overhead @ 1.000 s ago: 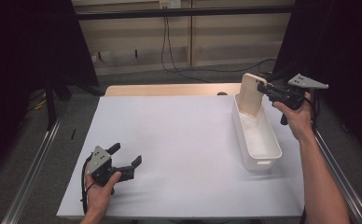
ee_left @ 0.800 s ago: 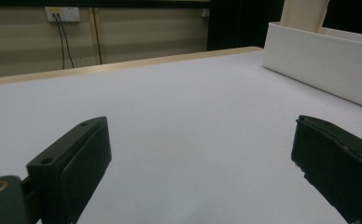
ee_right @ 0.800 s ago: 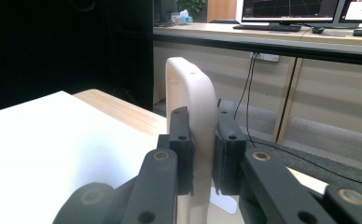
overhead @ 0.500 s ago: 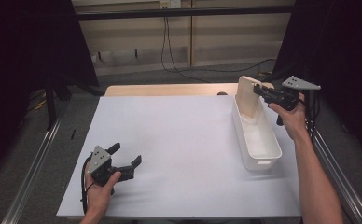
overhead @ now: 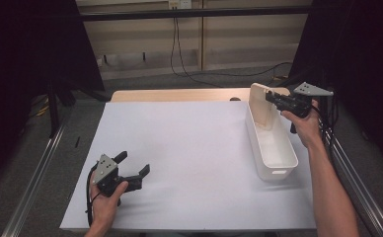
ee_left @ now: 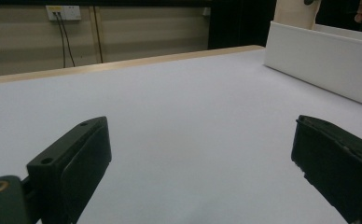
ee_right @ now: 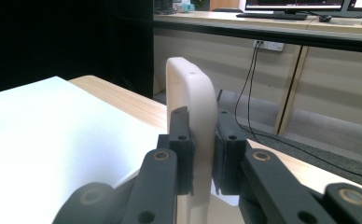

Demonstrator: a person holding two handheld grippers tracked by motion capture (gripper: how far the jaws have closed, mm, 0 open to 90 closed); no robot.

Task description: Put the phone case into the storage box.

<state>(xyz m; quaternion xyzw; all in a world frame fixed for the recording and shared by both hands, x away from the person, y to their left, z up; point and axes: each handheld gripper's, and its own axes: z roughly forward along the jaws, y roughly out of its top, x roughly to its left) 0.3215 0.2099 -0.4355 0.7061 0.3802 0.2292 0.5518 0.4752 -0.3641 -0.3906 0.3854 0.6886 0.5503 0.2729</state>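
A cream, round-cornered board [overhead: 259, 104] stands on edge at the far end of a long white bin [overhead: 274, 150] on the right of the table. My right gripper [overhead: 271, 98] is shut on the board's upper part, and in the right gripper view its pads [ee_right: 184, 149] press both faces of the board [ee_right: 193, 88]. My left gripper [overhead: 133, 166] rests low over the white table cover [overhead: 194, 148] at the near left, open and with nothing in it. The left gripper view shows its jaws spread wide, with the bin [ee_left: 319, 53] and board [ee_left: 295, 11] far off to the right.
A strip of bare wood tabletop [overhead: 179, 95] runs along the far edge. Metal rails [overhead: 36, 173] flank the table on both sides. Cables [overhead: 189, 54] hang down the back wall. Dark curtains stand at the left and right.
My right hand has sunk slightly and shifted left, bringing the board lower into the far end of the bin. The left gripper has stayed put.
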